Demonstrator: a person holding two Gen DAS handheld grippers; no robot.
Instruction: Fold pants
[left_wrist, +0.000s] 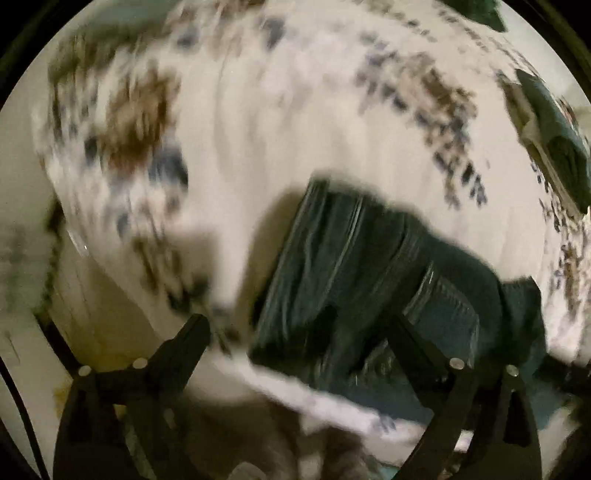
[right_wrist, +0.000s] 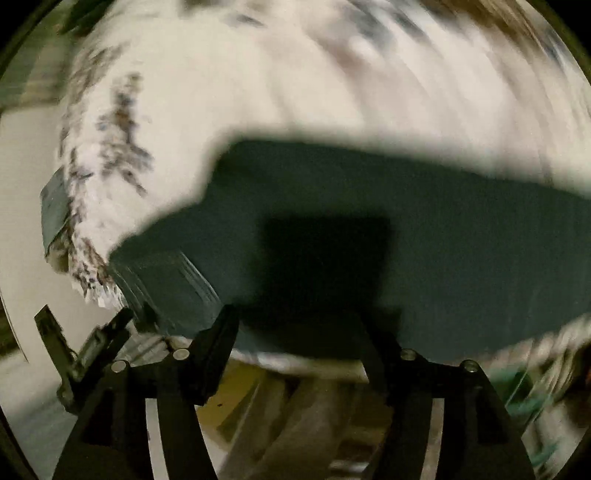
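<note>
Dark teal pants (left_wrist: 354, 258) lie on a white bed cover with a brown and blue floral print (left_wrist: 266, 122). Both views are motion-blurred. In the left wrist view the waistband end faces my left gripper (left_wrist: 295, 321), whose fingers are spread wide with nothing between them; the right finger (left_wrist: 410, 336) overlaps the cloth. In the right wrist view the pants (right_wrist: 406, 229) stretch across the frame. My right gripper (right_wrist: 295, 325) is open at their near edge, holding nothing.
Other dark green folded garments (left_wrist: 554, 136) lie at the bed's far right edge. The bed's near edge drops to a pale floor (left_wrist: 22, 177). Below the bed edge in the right wrist view is wooden flooring (right_wrist: 288, 413).
</note>
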